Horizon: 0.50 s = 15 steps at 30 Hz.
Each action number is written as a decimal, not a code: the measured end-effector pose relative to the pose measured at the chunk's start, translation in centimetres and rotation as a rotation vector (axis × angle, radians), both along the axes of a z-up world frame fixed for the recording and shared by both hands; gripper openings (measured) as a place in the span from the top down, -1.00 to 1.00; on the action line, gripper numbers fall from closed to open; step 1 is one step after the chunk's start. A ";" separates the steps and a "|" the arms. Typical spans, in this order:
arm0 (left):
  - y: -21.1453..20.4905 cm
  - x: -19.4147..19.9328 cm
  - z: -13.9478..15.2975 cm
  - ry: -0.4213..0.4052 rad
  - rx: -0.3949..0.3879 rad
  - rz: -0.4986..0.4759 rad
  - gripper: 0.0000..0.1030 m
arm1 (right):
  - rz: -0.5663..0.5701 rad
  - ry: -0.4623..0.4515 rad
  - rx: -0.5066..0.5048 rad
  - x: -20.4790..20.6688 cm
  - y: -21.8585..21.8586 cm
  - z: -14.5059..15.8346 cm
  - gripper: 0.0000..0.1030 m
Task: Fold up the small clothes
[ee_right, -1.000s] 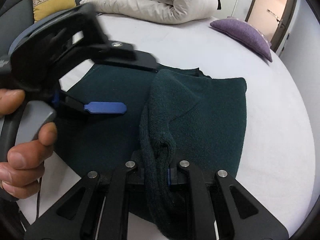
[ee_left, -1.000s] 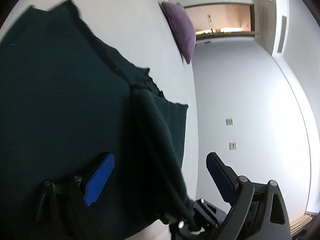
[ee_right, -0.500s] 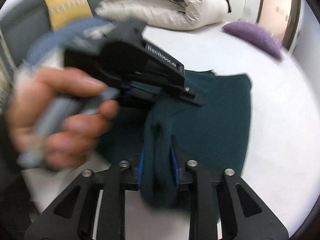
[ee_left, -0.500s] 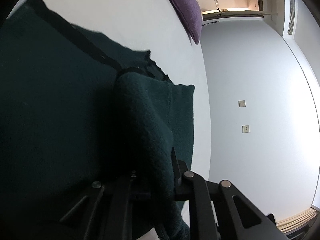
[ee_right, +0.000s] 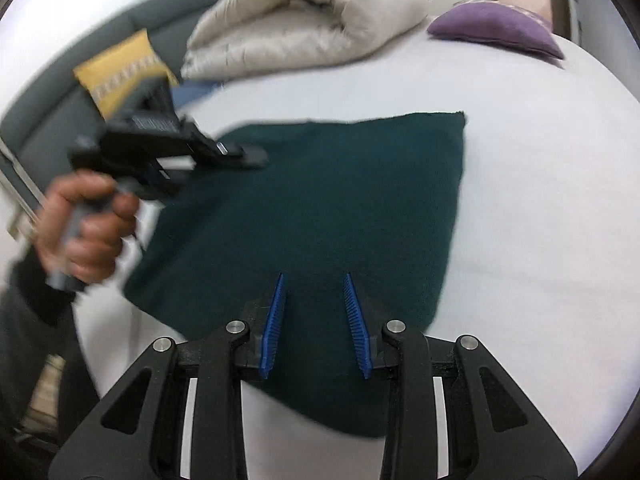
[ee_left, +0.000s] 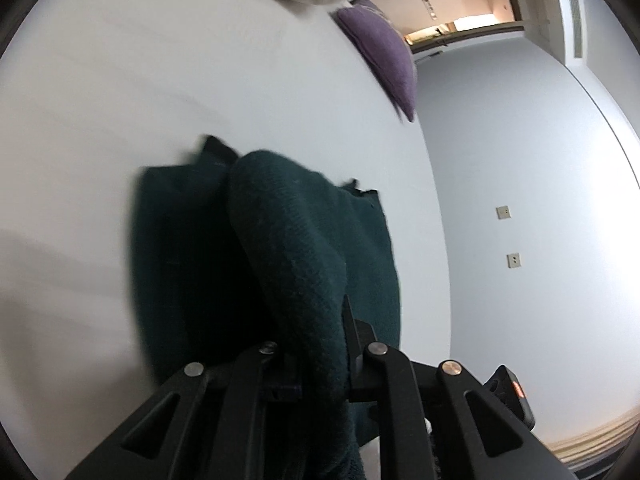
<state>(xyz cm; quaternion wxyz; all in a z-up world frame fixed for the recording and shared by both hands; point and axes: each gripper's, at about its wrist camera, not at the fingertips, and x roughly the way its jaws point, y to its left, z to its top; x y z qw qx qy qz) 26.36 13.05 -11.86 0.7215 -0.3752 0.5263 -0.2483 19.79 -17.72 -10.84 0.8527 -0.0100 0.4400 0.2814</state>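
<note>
A dark green knitted garment [ee_right: 340, 192] lies spread on the white bed sheet [ee_right: 540, 200]. My right gripper [ee_right: 314, 304] hovers over its near edge, open, the blue pads [ee_right: 276, 320] apart with no cloth pinched between them. In the left wrist view a thick fold of the garment [ee_left: 288, 240] rises out of my left gripper [ee_left: 316, 344], which is shut on it. The right wrist view shows the left gripper [ee_right: 240, 156], blurred, in a hand [ee_right: 88, 224] at the garment's far left edge.
A rolled cream duvet [ee_right: 304, 28] lies at the head of the bed, with a purple cushion [ee_right: 496, 30] to its right and a yellow cushion [ee_right: 120, 68] against a grey headboard [ee_right: 48, 104]. Past the bed's right edge is a pale wall [ee_left: 520, 160] with an open doorway [ee_left: 460, 16].
The left gripper closed on the raised fold and carried it across the bed. The right gripper let go of that fold and opened; the garment now lies flatter below it.
</note>
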 end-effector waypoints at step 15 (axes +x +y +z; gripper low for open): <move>0.5 0.5 -2.1 0.033 0.048 0.019 0.75 | 0.118 0.044 -0.059 -1.4 7.3 -2.2 0.41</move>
